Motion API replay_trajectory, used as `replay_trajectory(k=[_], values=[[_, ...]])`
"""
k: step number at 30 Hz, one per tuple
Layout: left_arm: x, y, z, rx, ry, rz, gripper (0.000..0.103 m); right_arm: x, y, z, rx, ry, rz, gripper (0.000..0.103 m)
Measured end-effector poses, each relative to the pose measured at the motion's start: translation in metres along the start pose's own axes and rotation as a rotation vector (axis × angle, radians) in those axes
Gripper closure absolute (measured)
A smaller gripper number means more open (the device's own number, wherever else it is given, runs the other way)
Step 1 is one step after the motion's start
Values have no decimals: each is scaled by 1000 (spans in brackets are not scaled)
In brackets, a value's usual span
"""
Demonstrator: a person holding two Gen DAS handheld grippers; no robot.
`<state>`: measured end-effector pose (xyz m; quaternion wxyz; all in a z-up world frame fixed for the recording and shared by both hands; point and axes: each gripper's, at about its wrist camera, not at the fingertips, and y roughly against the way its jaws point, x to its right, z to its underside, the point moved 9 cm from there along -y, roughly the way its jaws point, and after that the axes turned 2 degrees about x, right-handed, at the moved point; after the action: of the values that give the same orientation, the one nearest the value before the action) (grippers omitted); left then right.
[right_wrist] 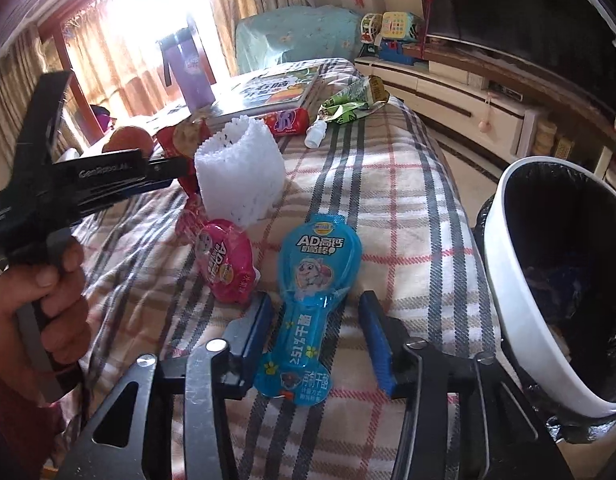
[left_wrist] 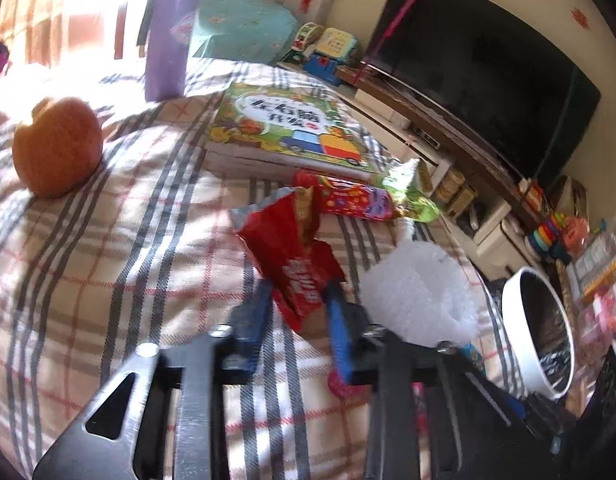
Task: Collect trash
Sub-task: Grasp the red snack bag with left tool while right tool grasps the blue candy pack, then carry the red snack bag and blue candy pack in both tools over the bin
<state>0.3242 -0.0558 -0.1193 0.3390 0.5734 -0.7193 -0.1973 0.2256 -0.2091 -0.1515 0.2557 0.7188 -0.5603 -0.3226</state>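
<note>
plaid-covered table (right_wrist: 388, 184), sunlit from the window side. white trash bin (right_wrist: 504, 280) with a black liner stands just off the table's right edge.

left gripper (left_wrist: 296, 300): jaws narrow, pressing on the lower end of a torn red snack wrapper (left_wrist: 286, 248); the wrapper's open foil mouth stands up away from the gripper. seen from the right wrist, a hand (right_wrist: 48, 300) holds this tool by its handle.

right gripper (right_wrist: 316, 316): jaws partly apart, straddling the narrow stem of a blue cheese-stick packet (right_wrist: 308, 304) lying flat near the table's near edge. clear gaps show between both pads and the packet, so no grip.

other trash on the cloth: pink packet (right_wrist: 224, 264) just beside the blue one on its left; white foam fruit net (right_wrist: 240, 168) upright behind them; red candy wrapper (right_wrist: 286, 122) and green wrapper (right_wrist: 348, 102) toward the far edge, a small white bottle (right_wrist: 315, 134) between them.

also there: picture book (left_wrist: 284, 124) at the far edge, purple bottle (left_wrist: 168, 40) behind it, an orange fruit (left_wrist: 58, 146) toward the left side.
</note>
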Motion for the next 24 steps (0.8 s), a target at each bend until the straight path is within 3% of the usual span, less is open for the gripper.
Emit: replay_trajectory(k=[2,9,11,18,24], values=[[4,5,3,-4,-18,3,93,4,2,1,2,-15,-4,73],[-4,37,24,-16,11,25,98,2,11,7,11,-28,-33,78],[-5,52,29,-7,22,34,98,3,16,10,17,-46,-52,83],[6,90,53,-1,23,73,98,6,31,16,35,-75,-67,83],[27,99,72,-29,-10,102,98,6,47,16,59,-89,-79,83]])
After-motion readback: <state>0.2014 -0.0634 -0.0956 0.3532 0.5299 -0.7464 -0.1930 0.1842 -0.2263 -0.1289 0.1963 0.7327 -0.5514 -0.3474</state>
